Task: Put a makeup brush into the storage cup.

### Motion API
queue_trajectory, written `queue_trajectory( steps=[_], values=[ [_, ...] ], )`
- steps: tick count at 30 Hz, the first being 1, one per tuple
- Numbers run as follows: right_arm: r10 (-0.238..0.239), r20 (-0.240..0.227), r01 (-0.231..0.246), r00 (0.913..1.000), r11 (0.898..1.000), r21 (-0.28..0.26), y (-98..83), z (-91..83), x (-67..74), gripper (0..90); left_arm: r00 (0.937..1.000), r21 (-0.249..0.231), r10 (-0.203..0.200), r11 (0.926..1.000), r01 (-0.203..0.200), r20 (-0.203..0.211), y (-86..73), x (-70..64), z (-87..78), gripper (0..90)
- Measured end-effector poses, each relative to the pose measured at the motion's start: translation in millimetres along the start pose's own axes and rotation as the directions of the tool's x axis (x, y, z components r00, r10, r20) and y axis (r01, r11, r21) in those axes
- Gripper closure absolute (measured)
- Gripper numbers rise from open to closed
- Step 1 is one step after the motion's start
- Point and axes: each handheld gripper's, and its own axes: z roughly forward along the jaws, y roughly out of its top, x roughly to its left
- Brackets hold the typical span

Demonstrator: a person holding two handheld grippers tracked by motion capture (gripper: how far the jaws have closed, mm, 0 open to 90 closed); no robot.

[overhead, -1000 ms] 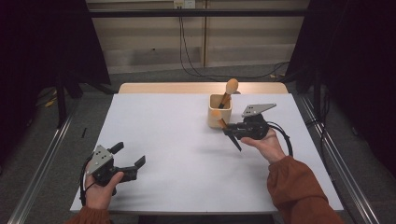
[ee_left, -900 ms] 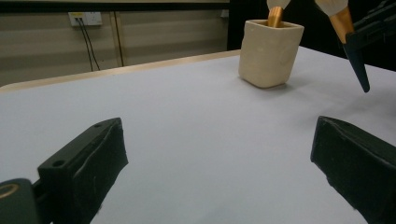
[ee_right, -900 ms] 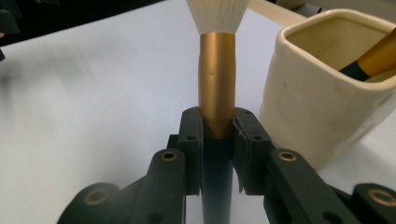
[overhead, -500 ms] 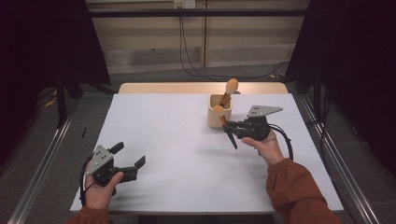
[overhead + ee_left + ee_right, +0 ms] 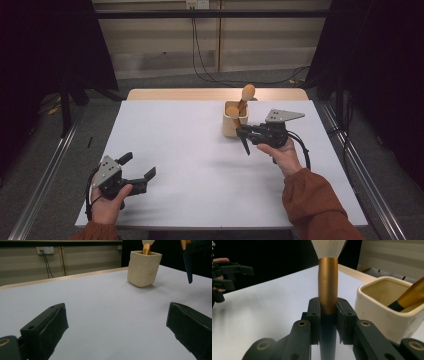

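My right claw [image 5: 328, 307] clamps a makeup brush [image 5: 327, 287] beside the cream cup [image 5: 387, 315] holding another brush [image 5: 412, 296]; my left claw [image 5: 131, 171] gapes apart.

We see a makeup brush with a gold metal ferrule [image 5: 327, 285], black handle and pale bristles, held upright off the table just beside the cream square ceramic cup [image 5: 234, 121], which stands near the table's far edge, right of centre.
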Motion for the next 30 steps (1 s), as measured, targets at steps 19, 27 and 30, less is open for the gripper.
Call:
queue_trajectory(
  steps=[19,27,30],
  values=[
    [-0.007,0.051,0.01,0.9987,0.998,-0.068,32.3,2.4,-9.6,74.9,1.0,0.001,0.003,1.0,-0.003,0.0,0.2,0.3,-0.1,3.3],
    [0.003,0.082,0.004,0.9966,0.996,-0.085,44.8,3.5,-15.4,74.9,1.0,-0.001,0.006,1.0,-0.006,0.0,0.4,0.6,-0.4,3.3],
    [0.013,0.098,-0.003,0.9951,0.995,-0.096,50.3,3.7,-19.0,74.9,1.0,0.0,0.007,1.0,-0.007,0.0,0.5,0.7,-0.5,3.3]
  ],
)
